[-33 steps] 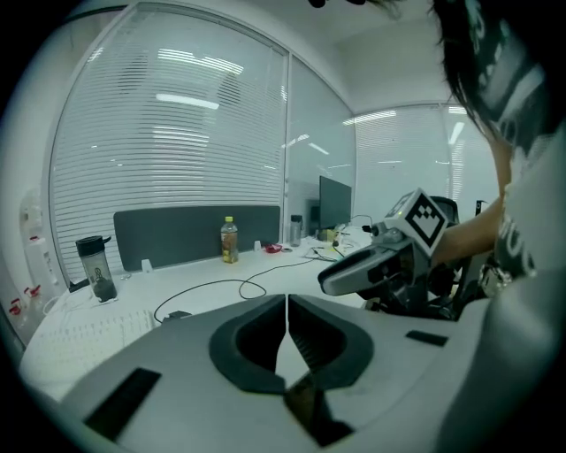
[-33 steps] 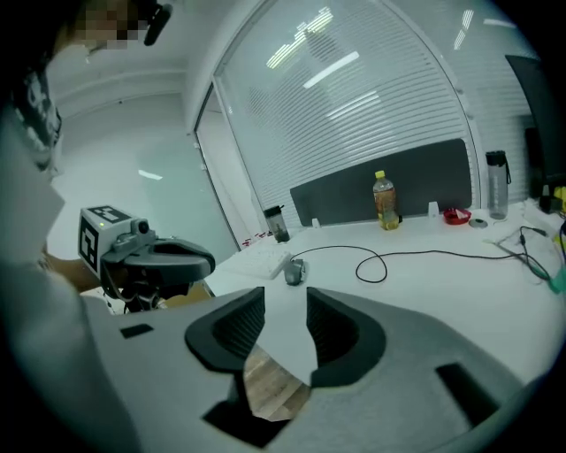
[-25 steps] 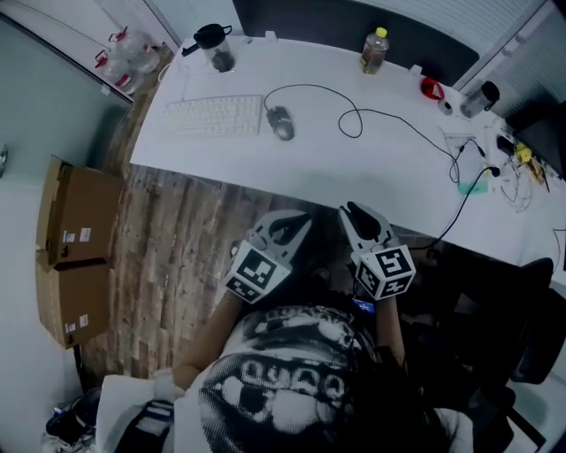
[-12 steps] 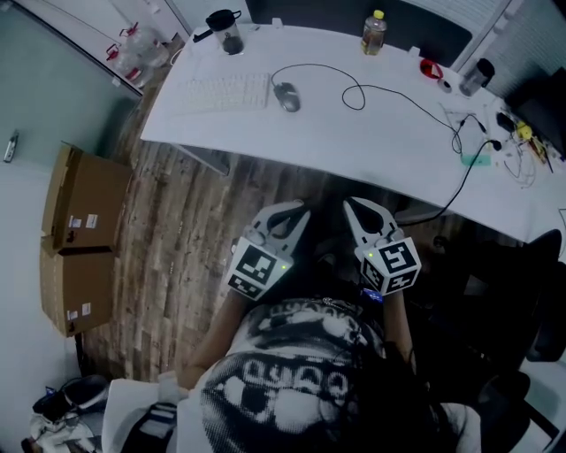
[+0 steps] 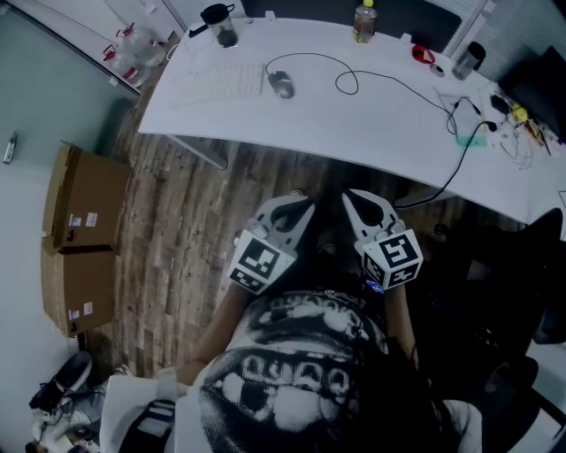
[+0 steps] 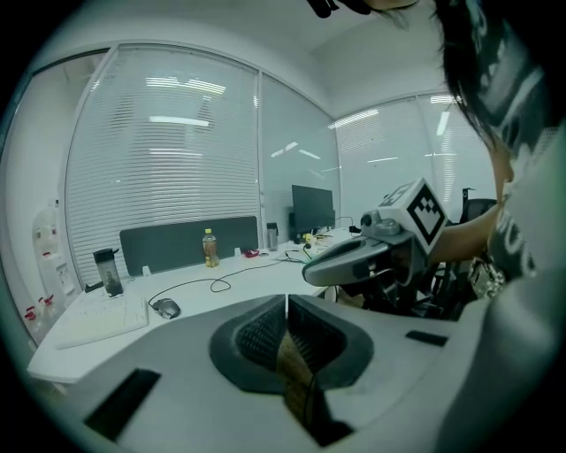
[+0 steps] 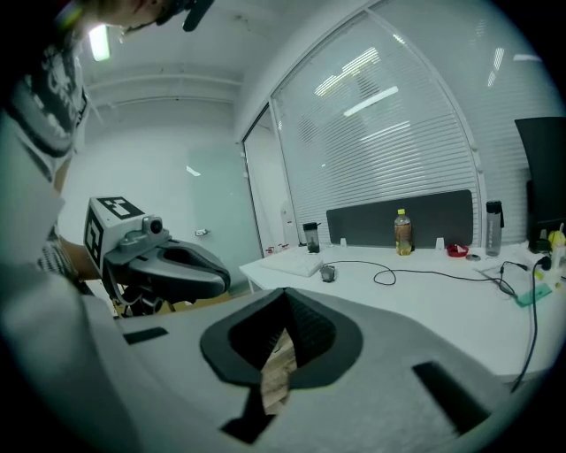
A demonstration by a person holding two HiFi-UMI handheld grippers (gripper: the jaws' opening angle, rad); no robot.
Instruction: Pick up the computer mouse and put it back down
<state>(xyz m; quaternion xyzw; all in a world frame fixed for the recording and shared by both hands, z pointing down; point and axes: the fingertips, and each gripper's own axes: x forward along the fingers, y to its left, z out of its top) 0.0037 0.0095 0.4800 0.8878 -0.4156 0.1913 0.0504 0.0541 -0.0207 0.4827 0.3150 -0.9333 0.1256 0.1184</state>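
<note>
On the far part of the white desk, the computer mouse lies flat just beside the right end of a pale keyboard. Its dark cable arcs and loops away across the desktop toward the right end. Behind the keyboard stands a dark lidded tumbler. Further along the back edge are a bottle with a yellow cap, whose label is too small to read, a red object and a dark cup. Well apart from the mouse, on the near side of the desk above the wood-plank floor, the left gripper and the right gripper are held side by side in front of the person's patterned shirt. Their marker cubes show black-and-white squares and no lettering. Both claws are pressed together with nothing pinched between them. Two cardboard boxes sit together at the left, their white labels illegible.
</note>
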